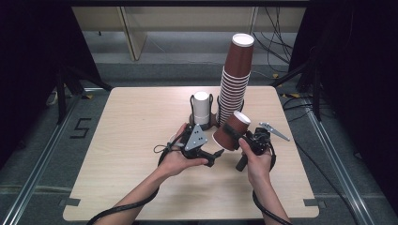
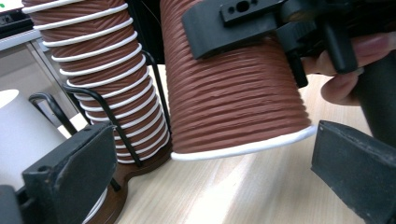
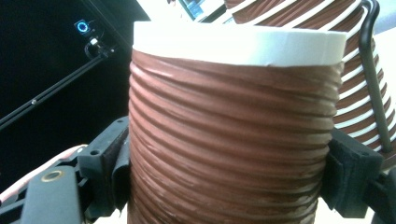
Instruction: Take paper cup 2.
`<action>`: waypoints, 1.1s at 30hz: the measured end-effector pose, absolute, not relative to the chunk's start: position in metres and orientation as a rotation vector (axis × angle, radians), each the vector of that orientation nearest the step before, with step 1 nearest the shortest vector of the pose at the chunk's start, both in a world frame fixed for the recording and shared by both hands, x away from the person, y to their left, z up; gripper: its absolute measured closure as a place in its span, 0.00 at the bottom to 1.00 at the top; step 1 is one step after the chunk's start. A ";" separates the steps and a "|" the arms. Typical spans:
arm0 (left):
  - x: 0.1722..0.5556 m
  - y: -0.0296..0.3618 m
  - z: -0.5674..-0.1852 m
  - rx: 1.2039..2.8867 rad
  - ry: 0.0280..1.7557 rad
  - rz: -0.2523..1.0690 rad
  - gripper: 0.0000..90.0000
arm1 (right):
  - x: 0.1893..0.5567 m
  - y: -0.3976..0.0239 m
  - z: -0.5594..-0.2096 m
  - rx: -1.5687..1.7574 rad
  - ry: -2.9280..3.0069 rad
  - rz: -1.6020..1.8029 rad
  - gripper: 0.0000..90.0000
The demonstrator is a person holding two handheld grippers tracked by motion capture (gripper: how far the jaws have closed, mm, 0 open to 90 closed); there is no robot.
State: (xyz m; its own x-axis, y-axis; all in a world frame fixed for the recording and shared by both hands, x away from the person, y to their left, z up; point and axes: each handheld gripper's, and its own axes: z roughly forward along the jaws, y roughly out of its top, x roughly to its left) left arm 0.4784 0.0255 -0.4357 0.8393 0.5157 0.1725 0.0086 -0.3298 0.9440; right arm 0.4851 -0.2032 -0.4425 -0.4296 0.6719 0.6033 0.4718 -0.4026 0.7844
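1. Right gripper clamped on a single brown ribbed cup; both pads press its sides in the right gripper view
2. Cup is held tilted above the table, just near-right of the tall brown cup stack in its wire holder
3. Left gripper has its jaws apart, nothing between them, just left of the held cup
4. White cup stack stands left of the brown stack

White cups, perhaps stacked, on wooden table
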 end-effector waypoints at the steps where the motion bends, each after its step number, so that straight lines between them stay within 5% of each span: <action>1: 0.478 0.025 -0.435 1.848 0.395 0.536 0.00 | 0.486 -0.203 -0.443 1.574 1.617 1.961 0.20; 33: 0.487 0.010 -0.440 1.869 0.369 0.493 0.00 | 0.482 -0.189 -0.441 1.548 1.634 2.002 0.20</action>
State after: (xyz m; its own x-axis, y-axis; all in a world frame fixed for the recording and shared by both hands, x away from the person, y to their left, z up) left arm 0.4872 0.0096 -0.4400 0.8643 0.4780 0.1567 0.0162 -0.3378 0.9411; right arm 0.4818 -0.1894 -0.4411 -0.4657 0.6411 0.6100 0.4691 -0.4057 0.7845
